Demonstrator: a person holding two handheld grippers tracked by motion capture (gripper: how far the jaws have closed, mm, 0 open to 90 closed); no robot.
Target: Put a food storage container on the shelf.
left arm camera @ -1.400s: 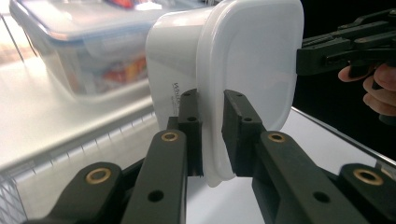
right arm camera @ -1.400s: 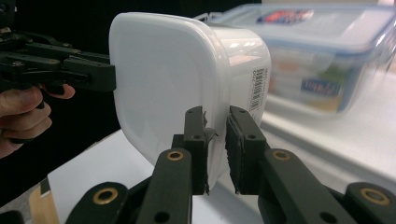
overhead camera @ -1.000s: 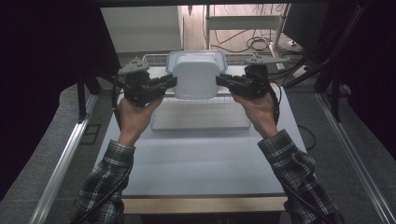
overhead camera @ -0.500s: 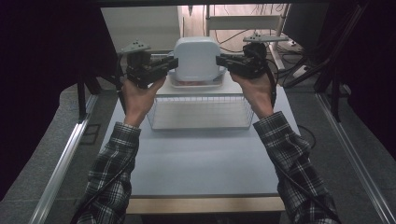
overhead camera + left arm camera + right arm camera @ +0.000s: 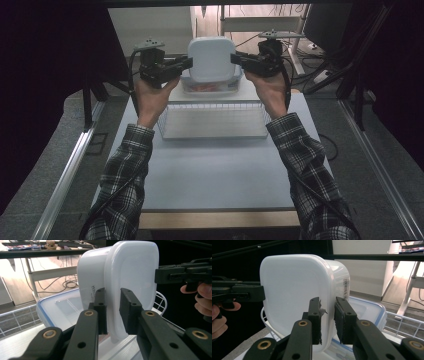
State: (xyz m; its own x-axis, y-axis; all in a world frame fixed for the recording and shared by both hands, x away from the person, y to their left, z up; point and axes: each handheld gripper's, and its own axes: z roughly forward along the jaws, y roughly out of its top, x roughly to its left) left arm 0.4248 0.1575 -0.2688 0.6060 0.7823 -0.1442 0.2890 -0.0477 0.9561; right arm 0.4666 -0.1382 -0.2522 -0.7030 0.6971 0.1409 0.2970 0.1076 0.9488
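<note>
Both grippers, left gripper (image 5: 186, 63) and right gripper (image 5: 236, 57), have jaws pinching the rim of the white container (image 5: 211, 58), held above the lidded box (image 5: 210, 87) at the desk's far side: looks light, stiff, slick plastic

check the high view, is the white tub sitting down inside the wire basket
No, the white tub is held up in the air between the left gripper and right gripper, above the clear lidded box behind the wire basket.

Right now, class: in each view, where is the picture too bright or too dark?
High view: black at both sides, bright behind the white lidded plastic box. Left gripper view: floor washed out at upper left, dark at right. Right gripper view: glare at upper right, dark at left.
</note>
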